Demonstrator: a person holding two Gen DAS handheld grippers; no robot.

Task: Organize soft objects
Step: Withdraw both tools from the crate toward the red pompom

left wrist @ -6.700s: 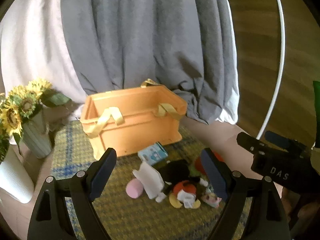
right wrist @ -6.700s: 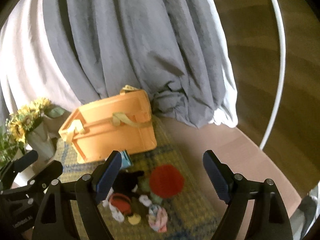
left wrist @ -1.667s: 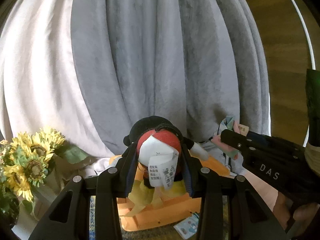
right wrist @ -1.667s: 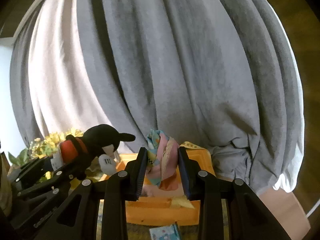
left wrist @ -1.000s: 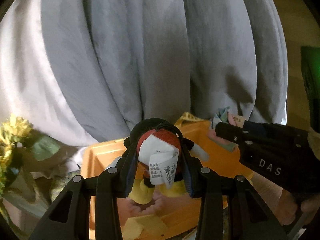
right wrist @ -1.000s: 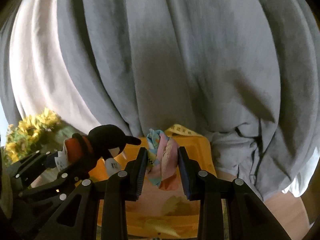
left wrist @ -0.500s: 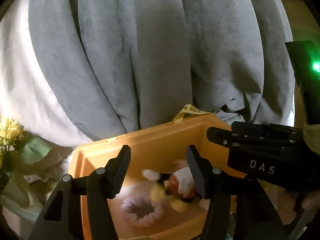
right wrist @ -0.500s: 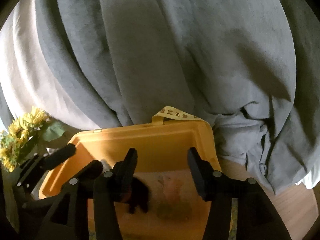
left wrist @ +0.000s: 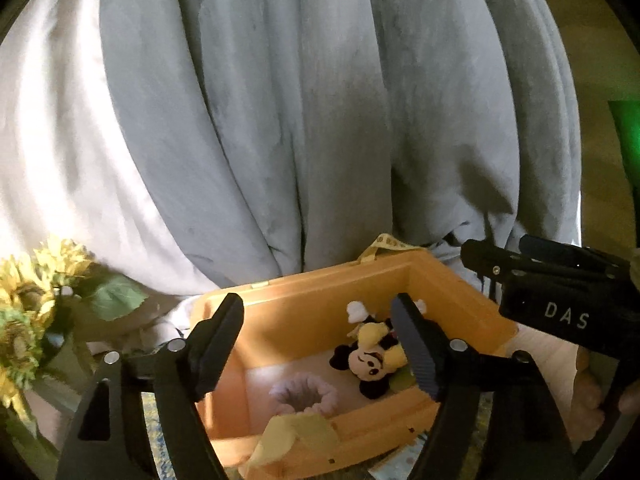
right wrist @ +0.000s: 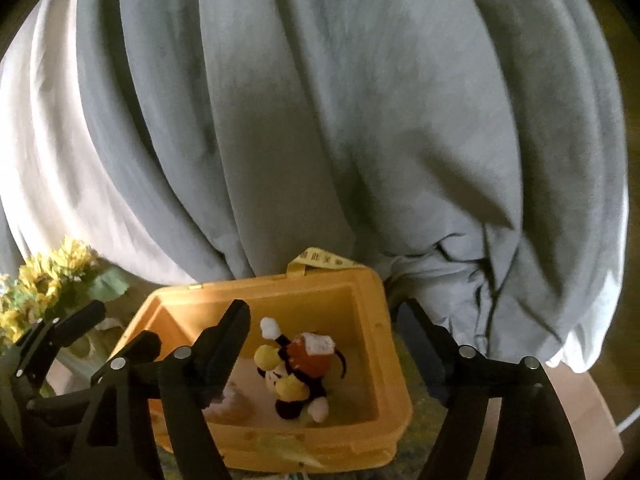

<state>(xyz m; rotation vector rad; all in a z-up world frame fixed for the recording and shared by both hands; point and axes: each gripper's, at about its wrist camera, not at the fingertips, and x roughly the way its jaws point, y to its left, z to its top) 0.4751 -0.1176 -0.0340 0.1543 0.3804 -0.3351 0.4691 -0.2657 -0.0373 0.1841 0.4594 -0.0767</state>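
Nearest to you, your left gripper [left wrist: 318,344] has its fingers spread wide and holds nothing; your right gripper [right wrist: 324,344] is likewise spread and empty. Both hang just above the near rim of the orange bin [left wrist: 404,272], with the right one to the side of the left in the left wrist view.

Just past the fingers, inside the bin, the mouse plush [left wrist: 370,358] lies tumbled on its back, head toward you in the left view, one white glove up against the far wall. In the right wrist view the same plush [right wrist: 298,368] shows its red shorts and a white tag. Beside it, toward the left wall, sits a pale pink fluffy ring [left wrist: 304,396]. A bit of greenish soft cloth shows under the plush, too hidden to name.

So the drop step looks finished for this pair of items, and the task is partly done by my reading. Your next move calls for lifting both grippers clear of the rim, keeping them spread, and turning back toward the woven mat [right wrist: 420,420] on the surface for whatever soft things are left; none are visible from here.

Beyond the bin stand the sunflowers [left wrist: 24,304] at the left, and the grey curtain [left wrist: 320,120] behind everything.
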